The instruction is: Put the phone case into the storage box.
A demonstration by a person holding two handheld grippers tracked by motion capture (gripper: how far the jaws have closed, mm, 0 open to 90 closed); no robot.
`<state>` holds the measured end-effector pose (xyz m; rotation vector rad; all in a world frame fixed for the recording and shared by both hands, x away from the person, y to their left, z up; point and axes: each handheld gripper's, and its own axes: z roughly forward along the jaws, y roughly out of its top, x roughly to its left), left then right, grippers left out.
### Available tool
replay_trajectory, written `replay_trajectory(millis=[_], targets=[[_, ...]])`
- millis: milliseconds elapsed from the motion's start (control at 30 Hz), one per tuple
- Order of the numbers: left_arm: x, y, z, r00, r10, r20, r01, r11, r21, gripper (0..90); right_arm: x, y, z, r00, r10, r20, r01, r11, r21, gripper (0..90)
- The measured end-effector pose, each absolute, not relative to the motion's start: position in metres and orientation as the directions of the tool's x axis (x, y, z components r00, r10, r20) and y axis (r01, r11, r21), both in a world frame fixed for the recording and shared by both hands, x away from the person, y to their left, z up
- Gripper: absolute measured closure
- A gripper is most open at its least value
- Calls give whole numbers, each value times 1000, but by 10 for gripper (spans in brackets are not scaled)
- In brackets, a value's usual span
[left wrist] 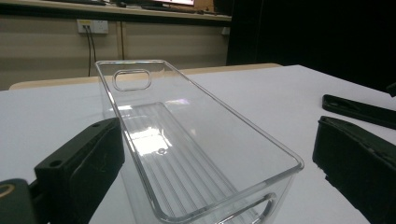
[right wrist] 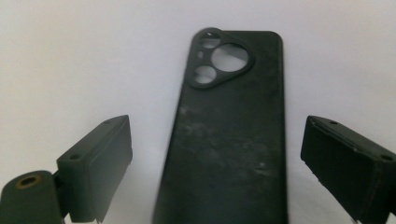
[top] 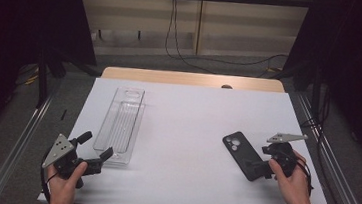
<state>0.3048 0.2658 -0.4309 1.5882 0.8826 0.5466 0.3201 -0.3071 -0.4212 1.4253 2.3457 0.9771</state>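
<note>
Counter (top: 186,132): white surface carrying two items, well apart. Clear plastic bin (top: 120,124): long, empty, upright at the left half, its near end between the spread jaws of the left hand-held gripper (top: 94,155), which grips nothing. Black phone case (top: 242,154): lying flat, camera cut-out up, at the right half. Right hand-held gripper (top: 257,165): jaws wide apart either side of the case's near end, not touching it in the right gripper view.

Assessment: pre-grasp stage; nothing is lifted. The next move appears to call for closing the right jaws on the case's edges, the left steadying the bin, presumably for placing the case inside.
</note>
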Motion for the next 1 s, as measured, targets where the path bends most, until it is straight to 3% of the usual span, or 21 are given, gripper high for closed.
replay_trajectory(millis=[200, 300, 767, 1000], targets=[[305, 265, -431, 608, 785, -118, 240, -40, 970, 22, 327, -305, -424, -491, 869, 61, 703, 354, 617, 77], [304, 264, -431, 607, 785, -123, 240, -34, 970, 22, 333, -307, -424, -502, 853, 141, 719, 322, 615, 49], [304, 264, -431, 608, 785, -117, 239, -40, 970, 22, 362, -300, -434, -507, 846, 163, 796, 387, 466, 52], [305, 264, -431, 612, 783, -115, 242, -47, 969, 22, 368, -293, -441, -520, 837, 171, 800, 407, 441, 39]])
